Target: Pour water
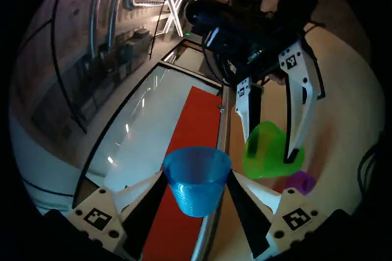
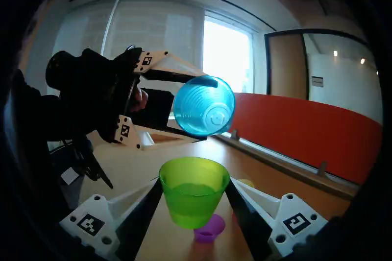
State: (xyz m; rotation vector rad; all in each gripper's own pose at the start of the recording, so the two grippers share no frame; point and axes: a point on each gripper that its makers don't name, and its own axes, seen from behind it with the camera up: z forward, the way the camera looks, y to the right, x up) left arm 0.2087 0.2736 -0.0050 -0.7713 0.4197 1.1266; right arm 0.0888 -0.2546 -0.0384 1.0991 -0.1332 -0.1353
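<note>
Pour step in hand. Left tool (image 1: pixel 197 182) is clamped on the blue cup (image 2: pixel 203 106), which is tipped, long axis near level, base toward the right gripper view, mouth away. Right tool (image 2: pixel 195 186) grips the green cup (image 2: pixel 193 197) upright above the table (image 2: pixel 142 163), possibly with water inside. Next: bring the blue mouth over the green rim.

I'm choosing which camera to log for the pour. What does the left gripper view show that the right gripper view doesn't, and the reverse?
Left gripper view: the open rim of the blue cup and crossed light strips. Right gripper view: a bright window, the tipped blue cup's base, and liquid inside the green cup. Shared: both cups, held by the left gripper and right gripper, the purple cup, the red panel.
</note>
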